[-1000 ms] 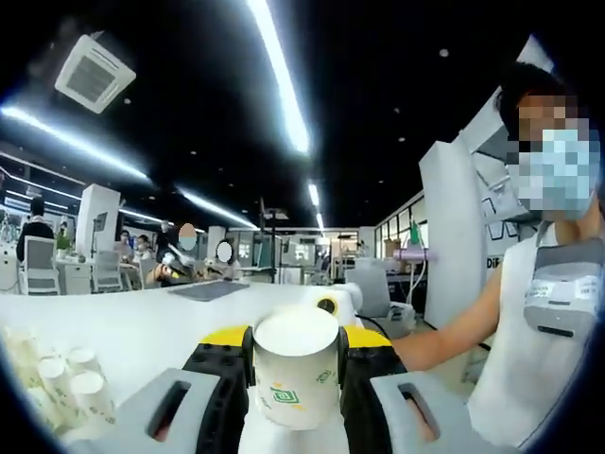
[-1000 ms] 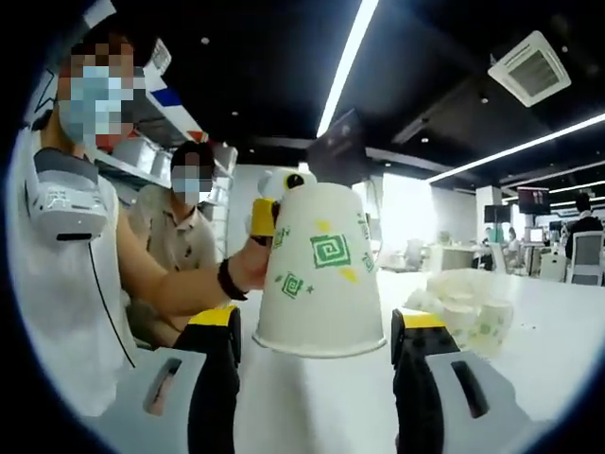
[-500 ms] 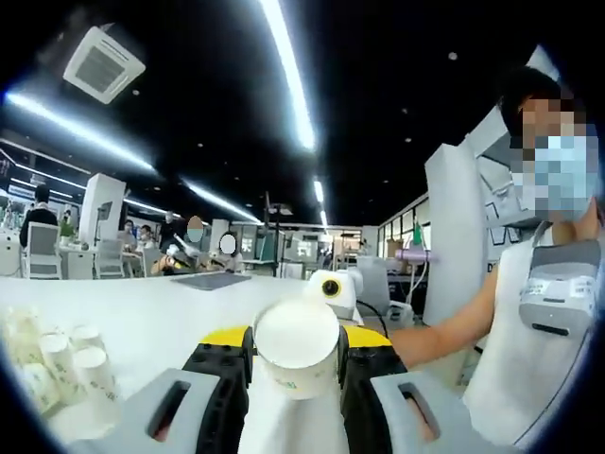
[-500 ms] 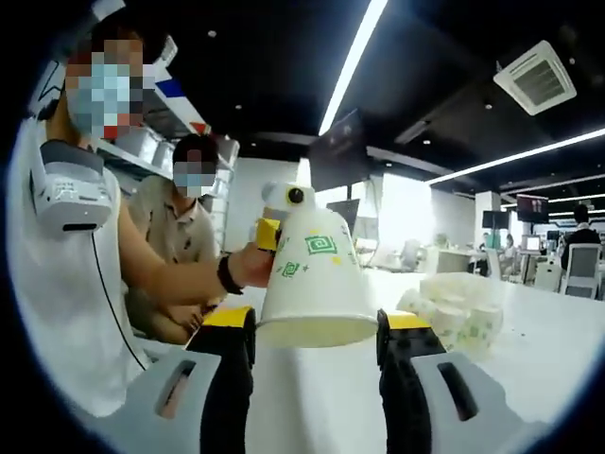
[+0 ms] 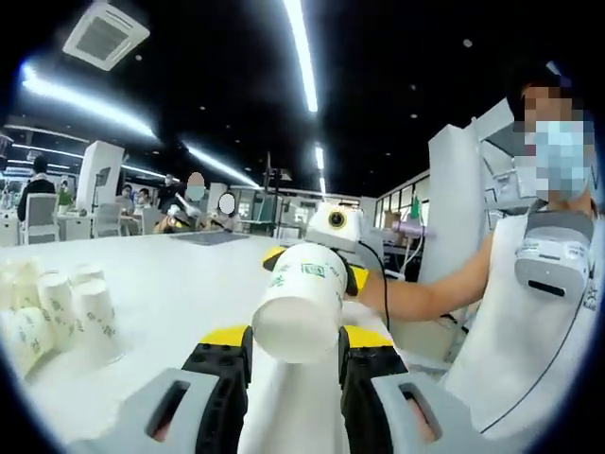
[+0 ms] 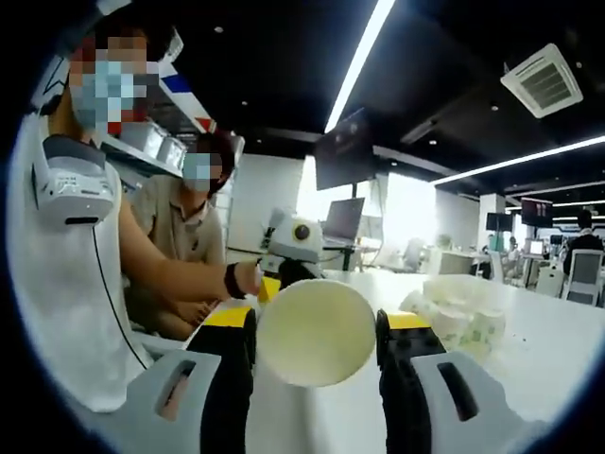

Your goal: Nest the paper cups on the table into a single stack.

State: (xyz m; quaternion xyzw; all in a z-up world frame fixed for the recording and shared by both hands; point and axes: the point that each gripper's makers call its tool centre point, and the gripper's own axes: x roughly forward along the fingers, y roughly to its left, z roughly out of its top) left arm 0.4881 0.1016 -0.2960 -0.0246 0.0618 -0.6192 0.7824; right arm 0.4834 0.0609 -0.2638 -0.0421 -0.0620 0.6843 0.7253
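Observation:
A white paper cup (image 5: 301,303) with green print lies level between my two grippers, which face each other above the table. In the left gripper view its flat base points at the camera, and my left gripper (image 5: 296,348) is shut on that end. My right gripper (image 5: 314,268) grips the far end. In the right gripper view the cup (image 6: 317,331) shows its open mouth, with my right gripper (image 6: 317,342) shut on the rim. My left gripper (image 6: 288,276) is behind it, mostly hidden. Several loose paper cups (image 5: 61,312) (image 6: 463,322) stand bunched on the white table (image 5: 180,274).
The person holding the grippers, in a white vest (image 5: 529,312) (image 6: 66,284), is close beside the table. A second person (image 6: 184,236) sits behind. Far desks, chairs and people (image 5: 189,203) are across the room. The table (image 6: 553,345) stretches wide around the cup cluster.
The cup has tipped from base-up to lying level, its mouth turned toward the right camera. My right jaws have shut on its wide end. Both hands have dropped slightly.

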